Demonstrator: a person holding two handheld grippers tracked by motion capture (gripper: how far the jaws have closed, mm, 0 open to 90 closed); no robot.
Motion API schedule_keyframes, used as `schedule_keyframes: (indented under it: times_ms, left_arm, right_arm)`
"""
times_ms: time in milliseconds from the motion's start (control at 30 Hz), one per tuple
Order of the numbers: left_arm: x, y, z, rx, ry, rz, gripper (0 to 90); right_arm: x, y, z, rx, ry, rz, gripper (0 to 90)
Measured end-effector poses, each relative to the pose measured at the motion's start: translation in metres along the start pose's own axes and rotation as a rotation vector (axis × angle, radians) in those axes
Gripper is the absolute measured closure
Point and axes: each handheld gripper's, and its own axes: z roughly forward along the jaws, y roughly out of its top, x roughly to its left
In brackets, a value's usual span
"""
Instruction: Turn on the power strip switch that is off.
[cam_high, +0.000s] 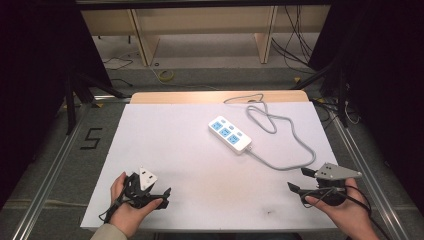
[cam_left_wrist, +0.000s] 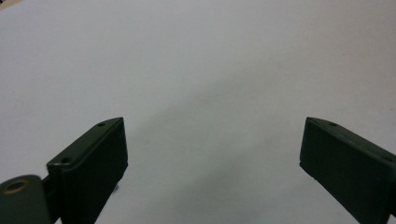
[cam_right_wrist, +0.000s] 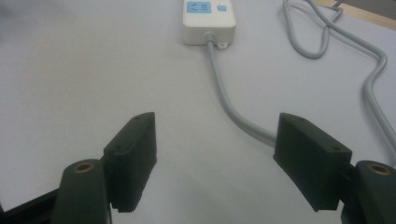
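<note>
I hold both tongs, left (cam_high: 159, 196) and right (cam_high: 296, 180), wide open and empty at the frame's bottom, ready to approach the centred white plastic power strip (cam_high: 230, 133) with blue sockets.

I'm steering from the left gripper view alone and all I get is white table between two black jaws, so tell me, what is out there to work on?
Observer: A white plastic power strip with blue sockets lies right of the table's middle.
Operator: Does it have a lead?
Observer: Yes, a grey looping cable runs from it toward the table's far edge.
Operator: Where is the other hand-held gripper?
Observer: The right hand-held gripper is at the near right edge, jaws open and empty, pointing at the strip.
</note>
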Motion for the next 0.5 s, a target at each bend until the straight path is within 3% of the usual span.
schedule_keyframes:
  times_ms: [300, 500]
  left_arm:
    - [-0.0043, 0.0035, 0.0038, -0.002, -0.011, 0.014, 8.5]
    - [-0.0042, 0.0035, 0.0045, 0.001, -0.011, 0.009, 9.4]
  right_arm:
    - [0.0001, 0.0018, 0.0049, 0.019, -0.006, 0.001, 36.8]
    - [-0.0013, 0.006, 0.0048, 0.015, -0.027, 0.01, 57.3]
